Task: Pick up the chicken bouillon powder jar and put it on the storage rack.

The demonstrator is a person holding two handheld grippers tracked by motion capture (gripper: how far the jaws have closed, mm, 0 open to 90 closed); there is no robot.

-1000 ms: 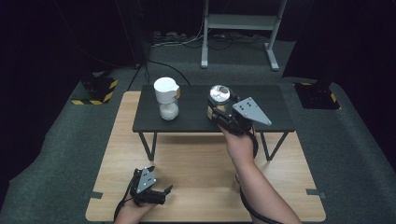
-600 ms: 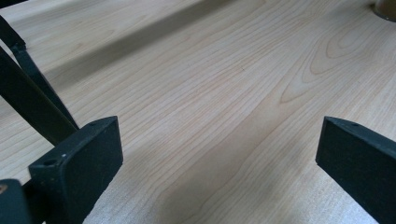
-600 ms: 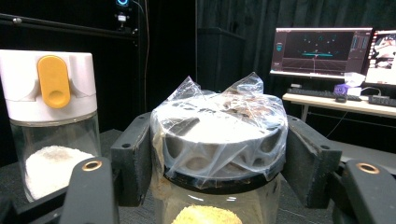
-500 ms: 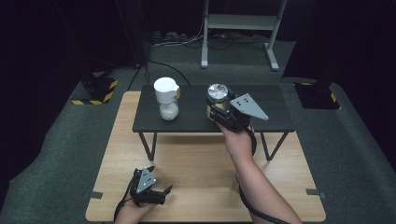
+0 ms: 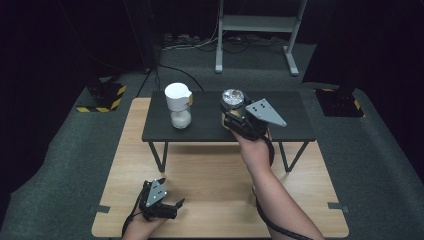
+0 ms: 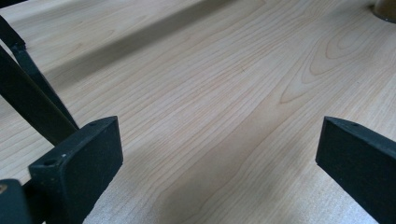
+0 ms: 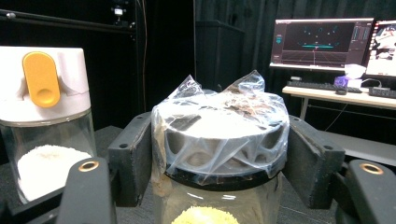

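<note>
Right now the right tongs (image 7: pixel 219 158) straddle the wrapped lid (image 7: pixel 219 126) of the glass jar (image 7: pixel 215 200). Their jaws have just been opening with the lid between them, and the pads sit right at the crinkled plastic wrap (image 7: pixel 205 98) on both sides; whether they press on it I cannot tell. The main risk, as I judge it, lies in that loose film: if a pad has snagged a fold, pulling the hand back could drag the wrap off or tip the jar, which holds yellow grains (image 7: pixel 203 217). Should the aim instead be to twist or lift the lid, the slack hold would likely slip on the slick plastic. The jar stands on the black table (image 5: pixel 295 127), toward its near edge, so a nudge toward the person might slide it off. Beside it, apart, stands the white-capped jar (image 7: pixel 46 140) with an orange tab (image 7: pixel 41 79); a sideways swing of the hand could knock it. Farther out, the left tongs (image 6: pixel 219 154) are spread wide and empty, low over the wooden platform (image 6: pixel 224 70), so they could not steady the jar.
</note>
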